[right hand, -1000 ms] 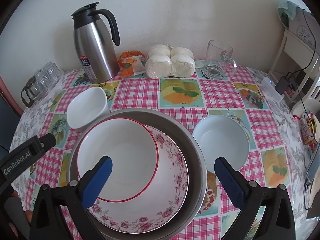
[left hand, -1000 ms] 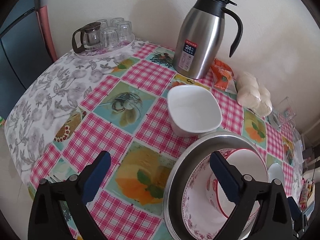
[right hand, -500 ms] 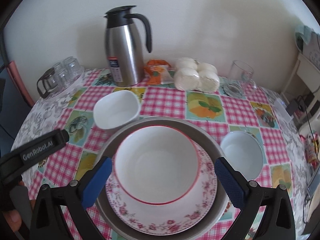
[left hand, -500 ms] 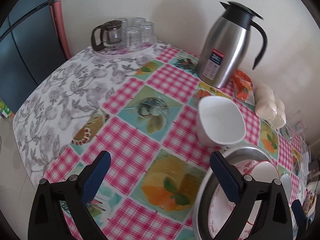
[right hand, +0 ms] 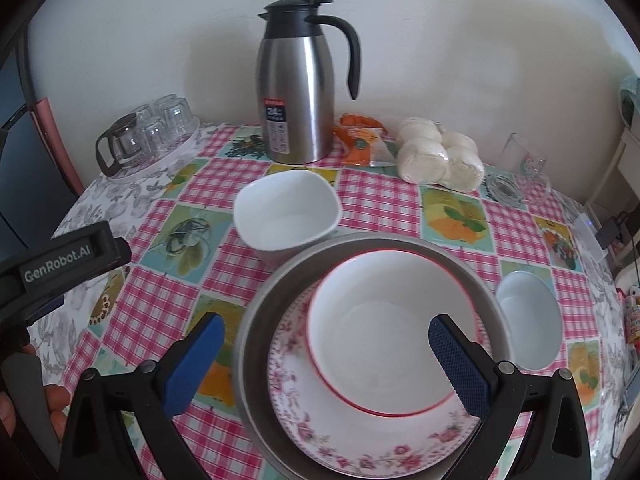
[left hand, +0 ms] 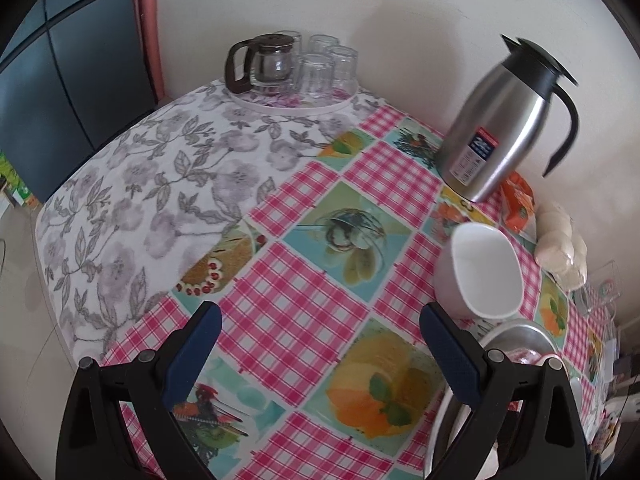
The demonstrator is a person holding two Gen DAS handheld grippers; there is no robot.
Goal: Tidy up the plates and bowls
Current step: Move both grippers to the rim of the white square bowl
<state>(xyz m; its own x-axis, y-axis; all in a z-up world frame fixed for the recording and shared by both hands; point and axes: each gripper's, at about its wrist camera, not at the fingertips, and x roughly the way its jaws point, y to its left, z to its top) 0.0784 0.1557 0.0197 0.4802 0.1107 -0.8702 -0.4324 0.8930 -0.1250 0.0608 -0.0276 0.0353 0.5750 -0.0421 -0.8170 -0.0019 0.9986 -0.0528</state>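
In the right wrist view a red-rimmed white bowl point(right hand: 390, 330) sits on a pink-flowered plate point(right hand: 320, 408) inside a wide metal pan point(right hand: 400, 242). A square white bowl point(right hand: 286, 210) stands just behind the pan, and a small round white bowl point(right hand: 528, 320) lies to its right. My right gripper point(right hand: 326, 342) hangs open above the pan's near side, holding nothing. The left gripper point(left hand: 320, 338) is open over bare tablecloth, left of the square white bowl point(left hand: 480, 274) and the pan's rim point(left hand: 516, 330). Its body point(right hand: 60, 256) shows at the left edge.
A steel thermos jug point(right hand: 298, 88) stands at the back by the wall. A tray of glasses with a small glass pot point(right hand: 148, 136) is at the back left. Wrapped buns point(right hand: 438, 156), an orange packet point(right hand: 360, 140) and a glass mug point(right hand: 524, 164) line the back right.
Both grippers have swung left and pulled back. The pan has slid to the right edge of the left view. In the right view the stack has shifted right and the thermos toward the centre.
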